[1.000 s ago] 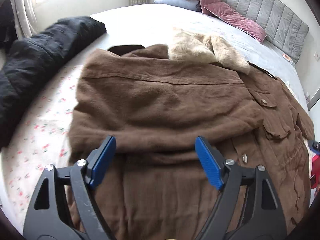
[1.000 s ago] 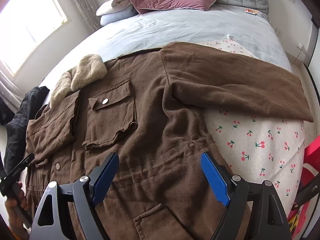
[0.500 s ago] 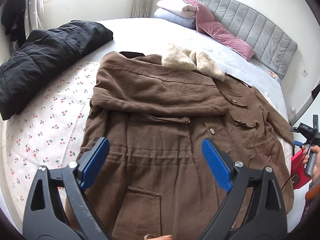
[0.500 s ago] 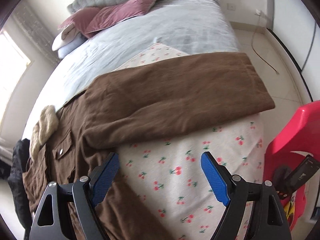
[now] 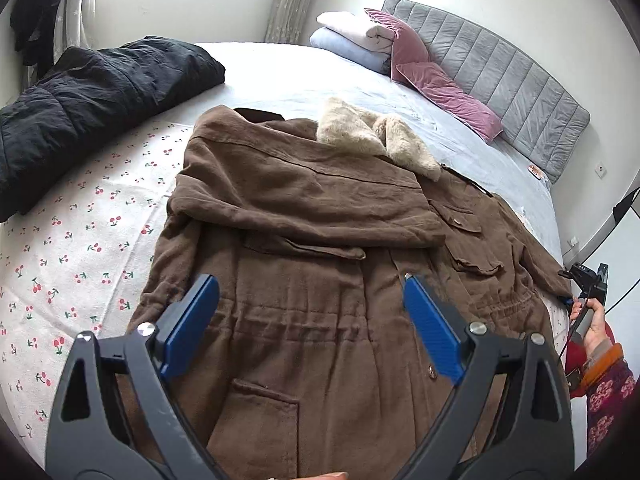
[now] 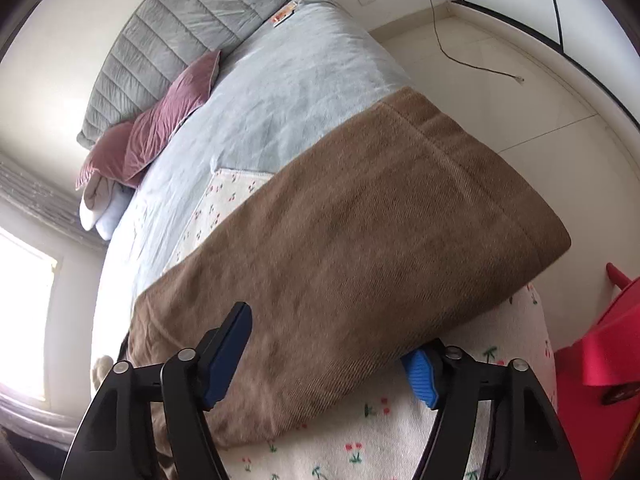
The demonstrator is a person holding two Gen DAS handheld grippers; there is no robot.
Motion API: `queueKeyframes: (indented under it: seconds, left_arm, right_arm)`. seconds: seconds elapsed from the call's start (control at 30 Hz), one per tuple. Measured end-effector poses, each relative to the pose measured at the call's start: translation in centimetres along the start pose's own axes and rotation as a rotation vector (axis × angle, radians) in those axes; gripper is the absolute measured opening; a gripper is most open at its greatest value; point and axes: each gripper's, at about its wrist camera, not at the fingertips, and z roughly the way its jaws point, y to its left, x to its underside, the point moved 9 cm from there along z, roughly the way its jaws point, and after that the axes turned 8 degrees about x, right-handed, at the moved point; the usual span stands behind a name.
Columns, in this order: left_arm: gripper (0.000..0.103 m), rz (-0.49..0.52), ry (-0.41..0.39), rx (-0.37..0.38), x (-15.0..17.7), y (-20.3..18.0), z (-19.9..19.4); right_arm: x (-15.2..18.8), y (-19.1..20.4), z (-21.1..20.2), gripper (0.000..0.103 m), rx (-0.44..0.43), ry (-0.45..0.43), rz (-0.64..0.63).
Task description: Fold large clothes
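Across the middle of the left wrist view, a brown coat (image 5: 304,264) lies spread front-up on a bed (image 5: 304,76), with one sleeve (image 5: 304,200) folded across its chest and a cream fur collar (image 5: 372,140) at the upper centre. Under the coat is a white cherry-print sheet (image 5: 76,248), bare at the left of the frame. A black jacket (image 5: 92,92) is heaped at the upper left, and pink pillows (image 5: 440,84) with folded blankets (image 5: 352,36) sit against a grey headboard (image 5: 500,80) at the upper right. The left gripper (image 5: 312,332) fills the bottom of the frame, its blue pads spread wide above the coat's waist with nothing clamped between them. At the right edge a person's hand (image 5: 592,324) grips the handle of the other tool, beside the tip of the coat's far sleeve.

Filling the centre of the right wrist view, the coat's other sleeve (image 6: 360,248) stretches from lower left to the cuff at the right, over the cherry-print sheet and the edge of the bed. The right gripper (image 6: 328,356) has just been closing with the sleeve between its jaws: one pad lies over the cloth at lower left, the other tucks under the sleeve's lower edge at lower right. Whether the pads already press the cloth cannot be told. A red object (image 6: 600,340) sits at the right edge, and a cable (image 6: 472,60) trails on the pale floor at the upper right.
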Motion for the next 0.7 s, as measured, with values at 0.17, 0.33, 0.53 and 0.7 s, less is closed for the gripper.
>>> queueKeyframes:
  seconds: [0.17, 0.33, 0.53, 0.7]
  left_arm:
    - [0.094, -0.017, 0.042, -0.020, 0.4, 0.8, 0.4]
    - [0.094, -0.062, 0.049, -0.004, 0.4, 1.5, 0.3]
    - [0.094, -0.077, 0.042, 0.011, -0.2, 1.7, -0.6]
    - [0.094, -0.111, 0.027, 0.029, -0.8, 2.4, -1.4]
  right_arm:
    - [-2.6, 2.1, -2.3, 0.008, 0.018, -0.045, -0.072]
    - [-4.2, 9.4, -9.5, 0.006, -0.032, -0.196, -0.271]
    - [-0.5, 21.4, -18.3, 0.006, -0.173, -0.307, -0.531]
    - [7.5, 30.3, -22.5, 0.006, -0.299, -0.304, -0.741]
